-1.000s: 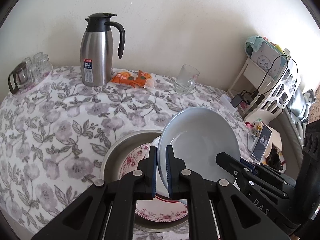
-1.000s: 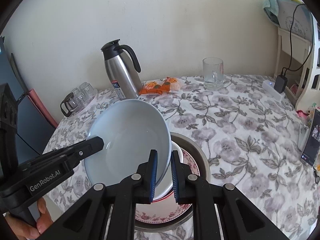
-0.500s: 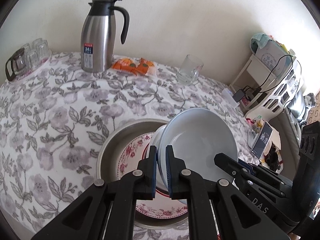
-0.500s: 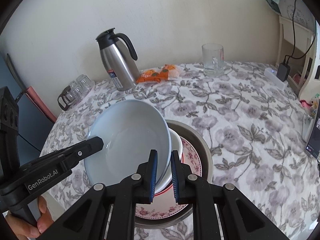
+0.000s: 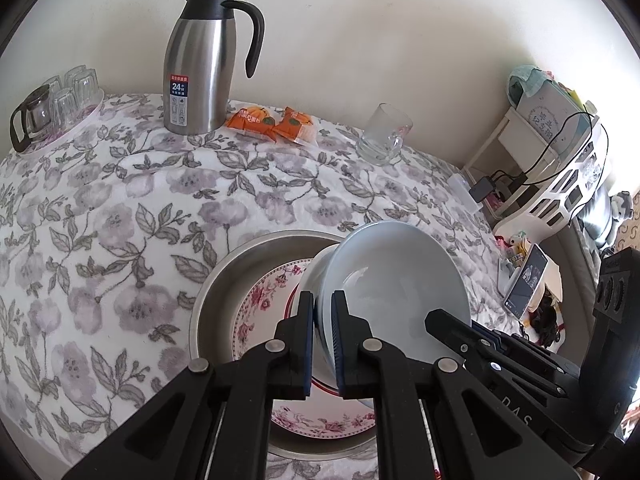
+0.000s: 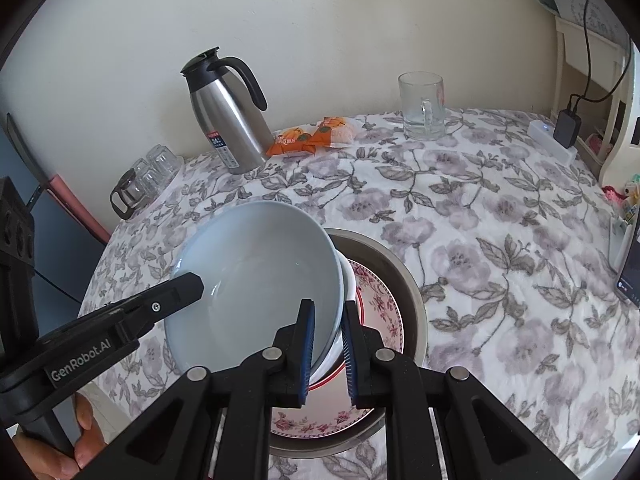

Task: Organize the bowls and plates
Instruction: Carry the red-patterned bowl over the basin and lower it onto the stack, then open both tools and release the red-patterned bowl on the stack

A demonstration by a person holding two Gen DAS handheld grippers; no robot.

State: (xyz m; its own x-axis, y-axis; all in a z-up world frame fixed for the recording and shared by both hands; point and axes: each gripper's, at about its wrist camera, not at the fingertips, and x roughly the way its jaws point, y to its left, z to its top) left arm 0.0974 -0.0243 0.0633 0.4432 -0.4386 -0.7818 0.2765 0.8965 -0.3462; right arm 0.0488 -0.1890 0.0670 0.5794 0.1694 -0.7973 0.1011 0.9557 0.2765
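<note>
Left wrist: fingers pinching bowl rim

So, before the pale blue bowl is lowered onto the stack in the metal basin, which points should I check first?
1. Left tongs clamp the pale blue bowl rim: ok.
2. Right tongs clamp the opposite rim: ok.
3. Bowl level: not ok, tilted.
4. White bowl below, ready to receive: ok.
5. Floral plate flat in the metal basin: ok.
6. Bowl touching the white bowl: cannot tell.
</note>
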